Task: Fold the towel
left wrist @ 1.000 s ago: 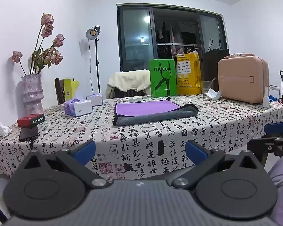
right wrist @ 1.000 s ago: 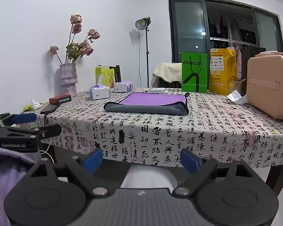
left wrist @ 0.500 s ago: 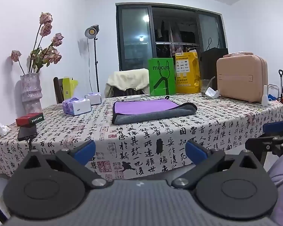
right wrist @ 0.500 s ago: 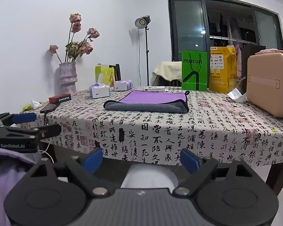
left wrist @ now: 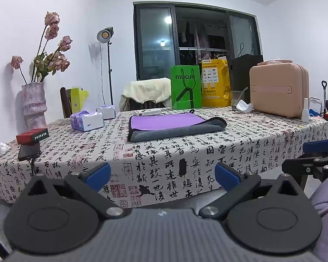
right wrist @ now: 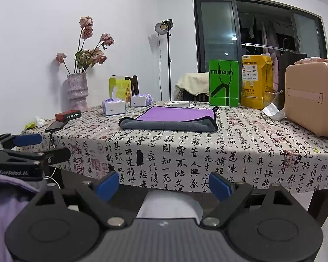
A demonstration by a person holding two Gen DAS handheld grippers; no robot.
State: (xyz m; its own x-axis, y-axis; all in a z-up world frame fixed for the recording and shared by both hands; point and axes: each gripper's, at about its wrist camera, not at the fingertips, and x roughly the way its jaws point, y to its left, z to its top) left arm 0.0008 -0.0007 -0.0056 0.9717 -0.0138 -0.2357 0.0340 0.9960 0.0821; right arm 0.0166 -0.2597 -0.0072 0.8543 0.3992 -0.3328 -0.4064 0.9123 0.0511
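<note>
Left wrist view puts the left gripper (left wrist: 161, 173) low in front of the table (left wrist: 240, 152), short of its near edge, blue pads spread wide with nothing between them. The right gripper (right wrist: 164, 184) sits the same way in its own view: fingers parted, empty, below the hanging edge of the calligraphy-print cloth.

On the tabletop the towel (left wrist: 175, 125) lies flat at about 12 o'clock from both grippers, well apart from either. It is purple on top with a grey band turned over along its near edge, and a small hanging loop shows at its far right corner. It looks as if one fold may already be in it, though from this low angle I cannot tell how many layers there are.

As I judge it, the step in hand is the approach: neither tool has reached the cloth. The next move calls for lifting both grippers above the table edge and carrying them forward, left to the near corner at roughly 11 o'clock, right to the one at 1 o'clock, then pinching each corner before drawing it across. The tissue box (left wrist: 87, 121) at 10 o'clock and the pink case (left wrist: 277, 89) at 2 o'clock stand clear of that path.
</note>
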